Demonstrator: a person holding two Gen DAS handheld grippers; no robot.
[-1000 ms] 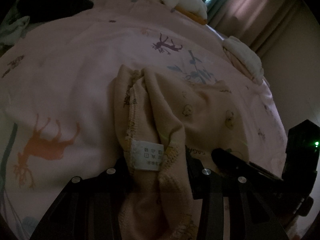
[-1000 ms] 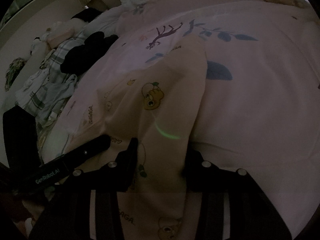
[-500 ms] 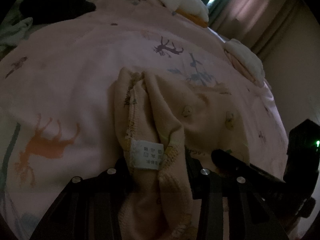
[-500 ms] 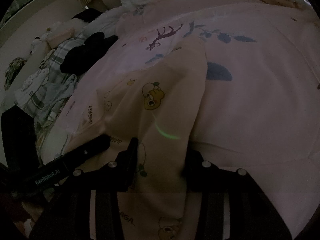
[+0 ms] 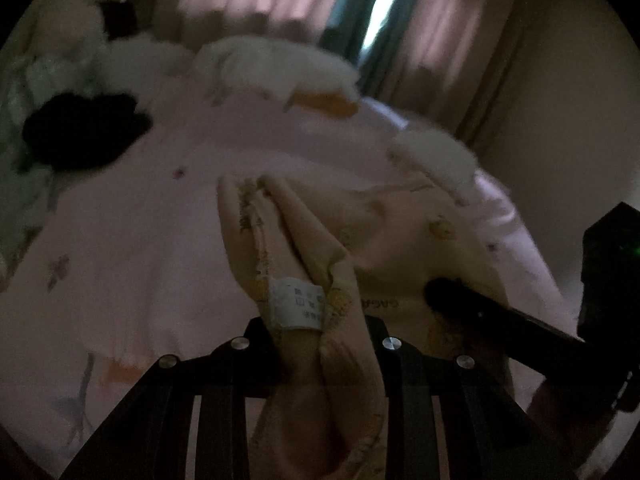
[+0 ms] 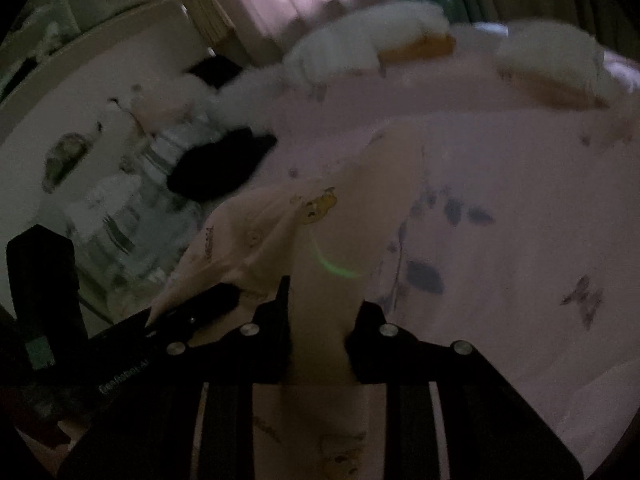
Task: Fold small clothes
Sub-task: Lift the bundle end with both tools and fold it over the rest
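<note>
A small peach garment (image 5: 304,232) with cartoon prints and a white care label (image 5: 298,308) hangs lifted off the pink bedspread (image 5: 140,248). My left gripper (image 5: 320,332) pinches its bunched edge by the label, jaws closing on the cloth. In the right wrist view the same garment (image 6: 360,208) runs up between the fingers of my right gripper (image 6: 320,320), whose jaws are also closing on it. The cloth stretches between the two grippers, which are side by side; its far end still trails toward the bed.
A black clothing heap (image 5: 84,128) lies at the bed's far left, next to striped and pale clothes (image 6: 120,208). White folded items (image 5: 276,64) and another stack (image 5: 436,156) sit along the far edge. Curtains (image 5: 440,20) hang behind.
Both grippers rose together with the garment pinched in them. The cloth came up off the bedspread and now hangs stretched, and the curtains have come into view.
</note>
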